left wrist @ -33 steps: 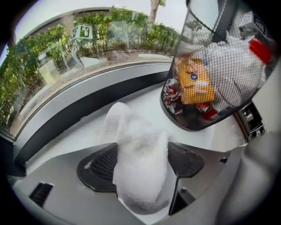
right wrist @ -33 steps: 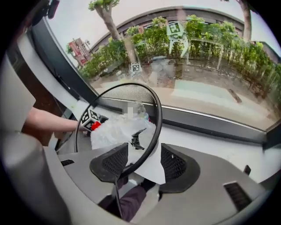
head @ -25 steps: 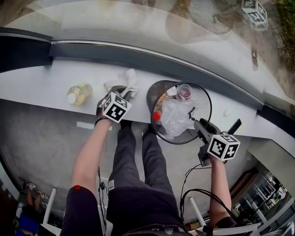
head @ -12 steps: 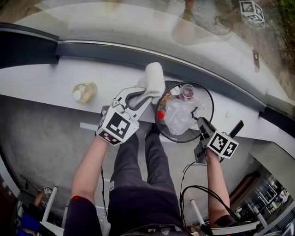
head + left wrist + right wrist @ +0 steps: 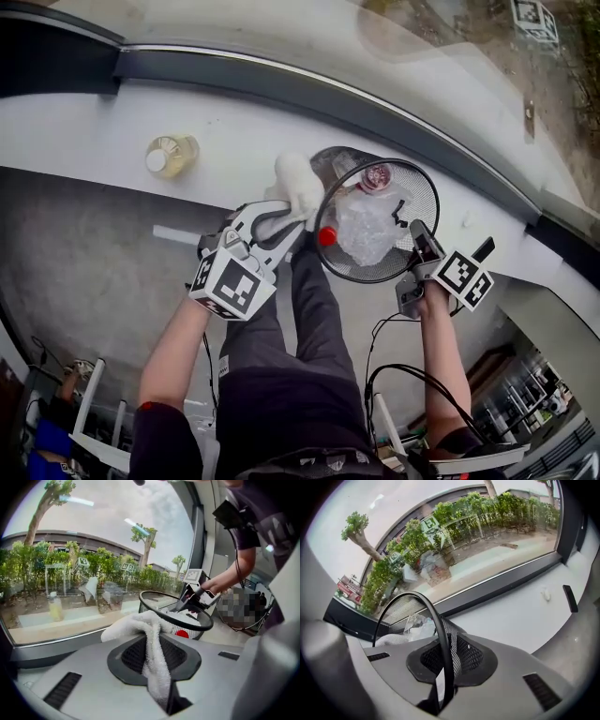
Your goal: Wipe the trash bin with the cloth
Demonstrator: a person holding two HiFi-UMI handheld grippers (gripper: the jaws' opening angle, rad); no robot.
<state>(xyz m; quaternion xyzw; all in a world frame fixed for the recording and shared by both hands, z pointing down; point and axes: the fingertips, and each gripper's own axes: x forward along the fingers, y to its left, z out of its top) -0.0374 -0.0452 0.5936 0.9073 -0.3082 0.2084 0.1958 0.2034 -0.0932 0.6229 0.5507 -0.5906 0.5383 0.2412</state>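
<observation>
Two grippers engaged. Left gripper [image 5: 279,214] is clenched on the white cloth [image 5: 298,184], which bunches just ahead of its jaws, beside the trash bin [image 5: 424,197] outer wall. Right gripper [image 5: 414,239] jaws are closing on the bin's black rim, mesh wall between them. Bin tilted, crumpled plastic [image 5: 361,230] inside.

L. gripper [image 5: 286,217] presses the white cloth [image 5: 298,183] on the left outer side of the black mesh trash bin [image 5: 424,202], tilted on the grey ledge [image 5: 94,141]. R. gripper [image 5: 413,232] is at the opp. rim, jaws closing on it. Yellow bottle [image 5: 169,155] stands well apart, at left.
</observation>
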